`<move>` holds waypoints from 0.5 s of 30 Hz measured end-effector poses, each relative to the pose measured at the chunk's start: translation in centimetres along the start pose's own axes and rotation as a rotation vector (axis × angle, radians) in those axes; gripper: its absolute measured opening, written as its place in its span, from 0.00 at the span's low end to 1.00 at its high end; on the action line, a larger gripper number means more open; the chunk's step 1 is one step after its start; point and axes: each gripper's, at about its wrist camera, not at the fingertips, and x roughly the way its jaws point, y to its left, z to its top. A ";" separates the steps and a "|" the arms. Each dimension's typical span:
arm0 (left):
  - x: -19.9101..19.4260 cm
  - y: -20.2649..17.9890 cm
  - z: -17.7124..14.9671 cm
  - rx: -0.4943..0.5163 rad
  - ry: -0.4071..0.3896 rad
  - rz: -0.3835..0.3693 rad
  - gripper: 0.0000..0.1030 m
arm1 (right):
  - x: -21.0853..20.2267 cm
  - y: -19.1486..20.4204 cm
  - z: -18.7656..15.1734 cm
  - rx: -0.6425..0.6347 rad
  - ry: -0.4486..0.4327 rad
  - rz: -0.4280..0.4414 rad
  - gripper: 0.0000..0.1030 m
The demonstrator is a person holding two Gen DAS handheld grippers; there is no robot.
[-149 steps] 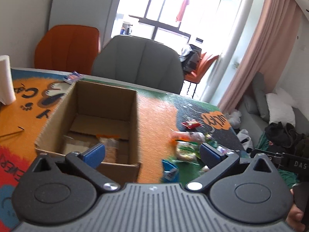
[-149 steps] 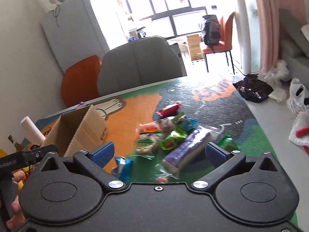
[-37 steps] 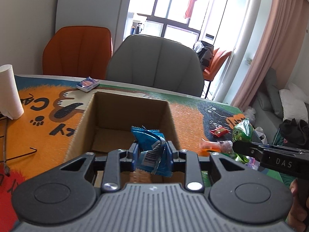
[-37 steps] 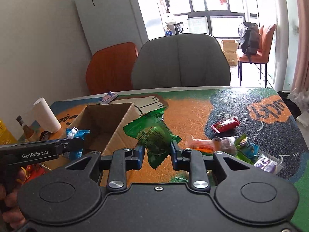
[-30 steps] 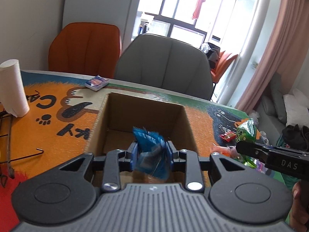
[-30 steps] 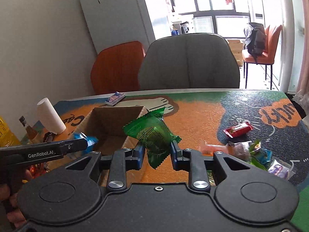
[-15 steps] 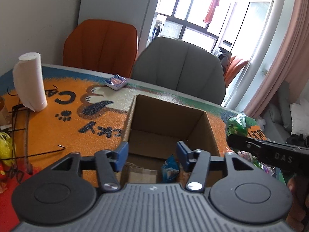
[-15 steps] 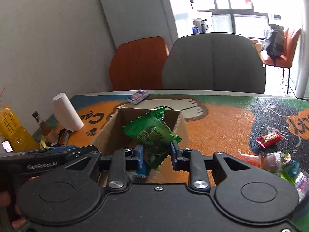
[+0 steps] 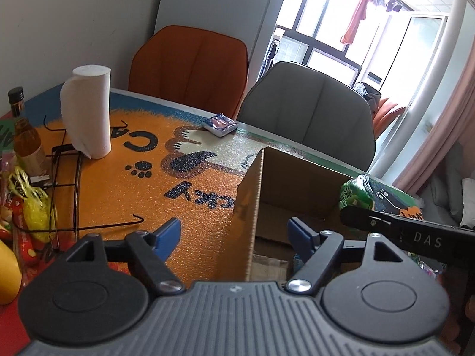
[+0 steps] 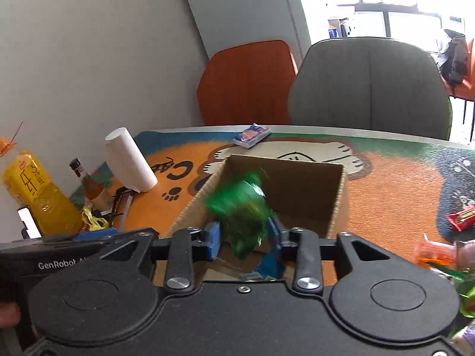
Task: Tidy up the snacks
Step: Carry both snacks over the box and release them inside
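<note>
L gripper [image 9: 234,231] opening, empty | R gripper [image 10: 245,238] opening, green snack bag [image 10: 242,210] between, over box [image 10: 297,175]

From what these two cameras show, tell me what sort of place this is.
Most likely a lived-in home dining area. A table with a cartoon-print mat has an orange chair and a grey chair drawn up to it. Laundry hangs by a bright window, beside pink curtains.

Box [image 10: 308,190] mid-table; paper roll [image 10: 129,160] left; tissue pack [image 10: 251,135] behind box.
</note>
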 end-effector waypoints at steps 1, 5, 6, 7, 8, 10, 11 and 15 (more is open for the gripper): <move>0.1 0.2 0.0 -0.004 0.001 0.001 0.78 | 0.0 -0.1 0.0 -0.001 -0.003 -0.004 0.49; 0.3 0.1 0.3 -0.017 0.004 -0.002 0.80 | -1.1 -1.1 0.0 0.019 0.001 -0.021 0.51; 0.3 -0.1 0.4 -0.017 0.007 -0.003 0.81 | -1.6 -1.5 0.0 0.028 0.001 -0.022 0.53; 0.2 -0.4 0.5 -0.015 0.012 -0.005 0.81 | -2.1 -2.0 0.0 0.034 0.000 -0.030 0.58; 0.0 -0.7 0.5 -0.012 0.015 -0.008 0.82 | -2.9 -2.4 0.0 0.038 -0.004 -0.045 0.66; -0.3 -1.6 0.5 0.006 0.010 -0.023 0.86 | -4.1 -3.4 -0.2 0.046 -0.013 -0.065 0.79; -0.5 -2.1 0.4 0.017 0.008 -0.025 0.86 | -4.9 -4.0 -0.3 0.057 -0.021 -0.078 0.81; -0.9 -4.3 -0.4 0.030 0.003 -0.039 0.87 | -7.4 -6.4 -1.1 0.103 -0.042 -0.120 0.88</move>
